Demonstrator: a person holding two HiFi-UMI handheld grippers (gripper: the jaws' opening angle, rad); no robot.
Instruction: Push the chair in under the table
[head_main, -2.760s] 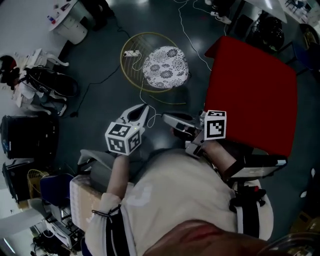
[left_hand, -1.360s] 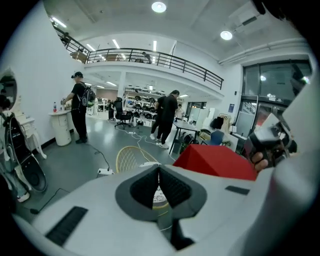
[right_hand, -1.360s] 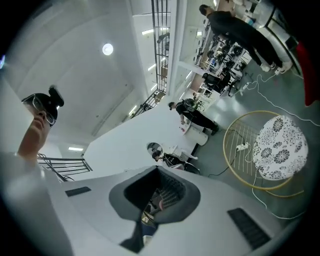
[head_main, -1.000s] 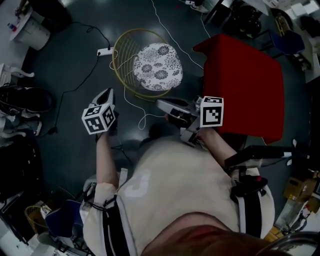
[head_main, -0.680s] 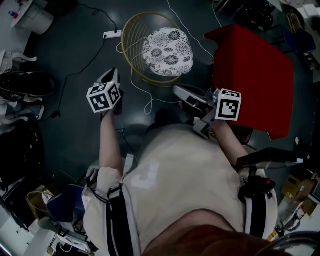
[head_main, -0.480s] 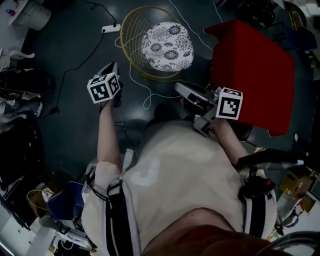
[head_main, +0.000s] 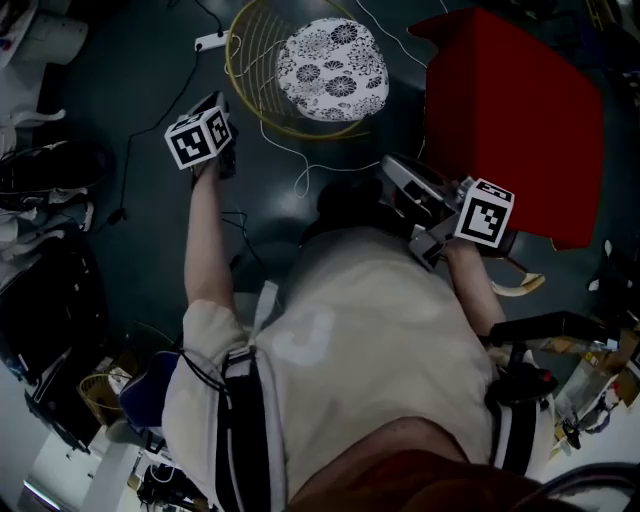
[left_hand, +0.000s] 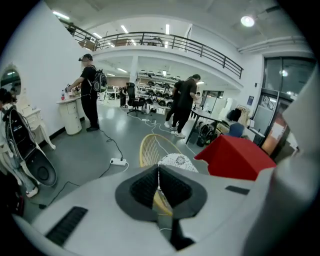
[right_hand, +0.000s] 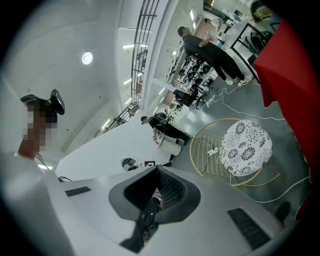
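Note:
The chair (head_main: 330, 55) has a gold wire frame and a round floral cushion. It stands on the dark floor at the top of the head view, just left of the red table (head_main: 515, 115). My left gripper (head_main: 216, 103) is shut and empty, a short way left of the chair's rim. The left gripper view looks past shut jaws (left_hand: 159, 169) at the chair (left_hand: 176, 161) and the table (left_hand: 235, 157). My right gripper (head_main: 397, 168) is shut and empty, below the chair by the table's near corner. The right gripper view shows the chair (right_hand: 246, 147) and table (right_hand: 295, 65) ahead.
A white power strip (head_main: 210, 42) and white cables (head_main: 300, 165) lie on the floor around the chair. Black bags (head_main: 45, 165) sit at the left and dark equipment (head_main: 545, 335) at the lower right. Two people (left_hand: 90, 90) (left_hand: 185, 102) stand farther off.
The view has shifted, so the chair and table sit higher in the picture. My left gripper has moved up beside the chair's left rim. My right gripper has slid right and slightly down. Both stayed shut.

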